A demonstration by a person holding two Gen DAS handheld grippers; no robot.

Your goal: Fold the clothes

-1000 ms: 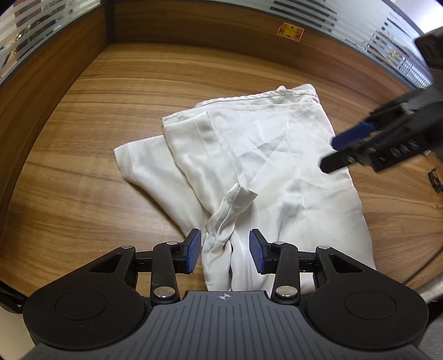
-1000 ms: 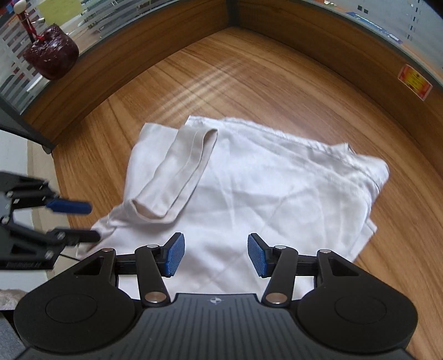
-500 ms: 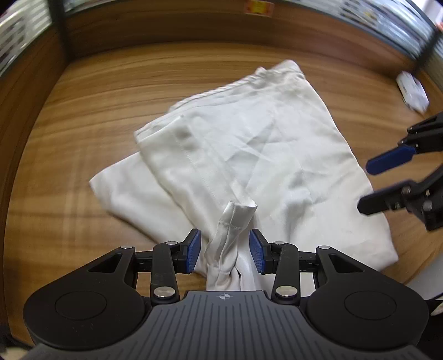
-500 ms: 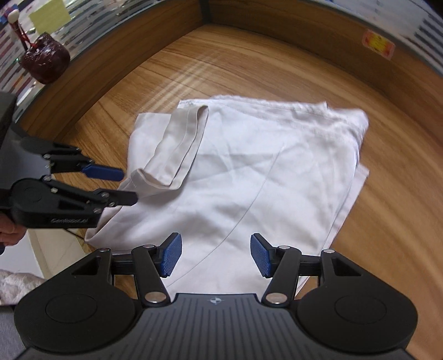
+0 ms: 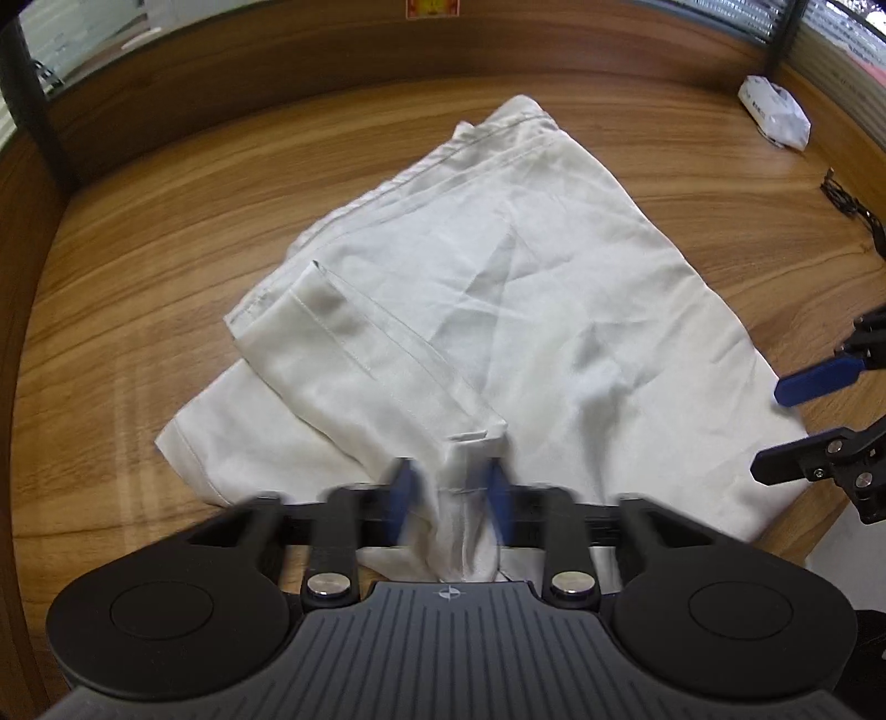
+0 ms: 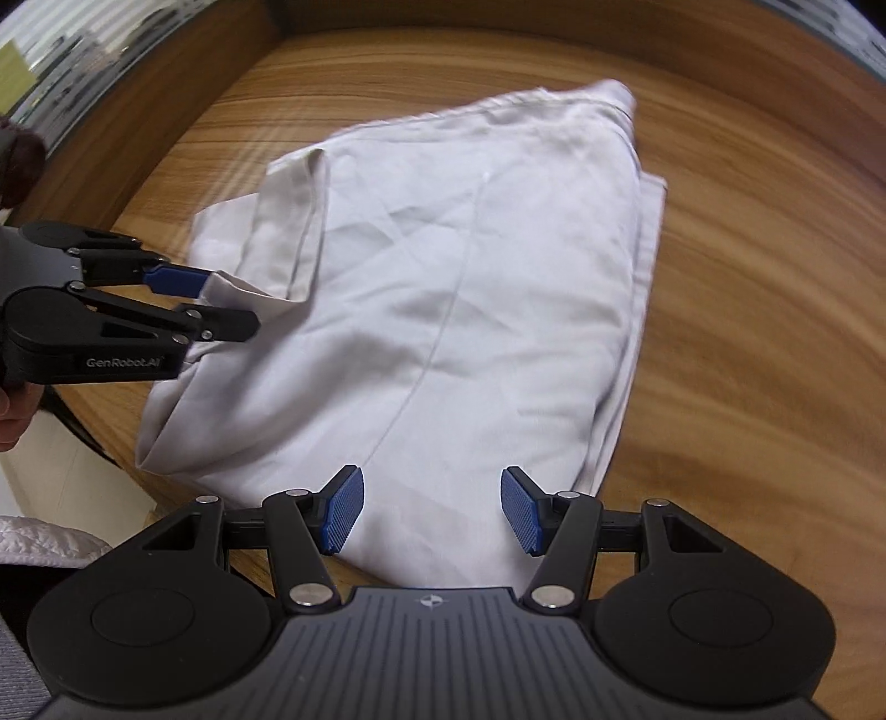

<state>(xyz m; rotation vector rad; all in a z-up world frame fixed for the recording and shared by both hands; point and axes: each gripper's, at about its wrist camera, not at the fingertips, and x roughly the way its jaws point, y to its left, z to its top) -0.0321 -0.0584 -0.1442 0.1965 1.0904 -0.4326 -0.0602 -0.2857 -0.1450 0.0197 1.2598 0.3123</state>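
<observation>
A white garment [image 5: 554, 310] lies partly folded on the wooden table [image 5: 138, 277], with a hemmed flap folded over its left side. My left gripper [image 5: 448, 493] is at the near edge with a bunched fold of the garment pinched between its blurred blue pads. In the right wrist view the garment [image 6: 470, 277] spreads ahead, and the left gripper [image 6: 221, 302] bites its left edge. My right gripper [image 6: 432, 509] stands open just above the near edge of the cloth, holding nothing. It also shows in the left wrist view as the right gripper [image 5: 786, 423], beside the cloth's right corner.
A white packet [image 5: 775, 111] and a black cable [image 5: 847, 205] lie at the table's far right. A wooden wall with a red sticker [image 5: 432, 8] bounds the back. A hand [image 6: 11, 410] holds the left gripper; quilted white fabric [image 6: 44, 543] lies below the table edge.
My left gripper's fingers have narrowed onto the bunched fold. Both grippers have swung round the garment, and the right one has dropped lower toward the near edge.
</observation>
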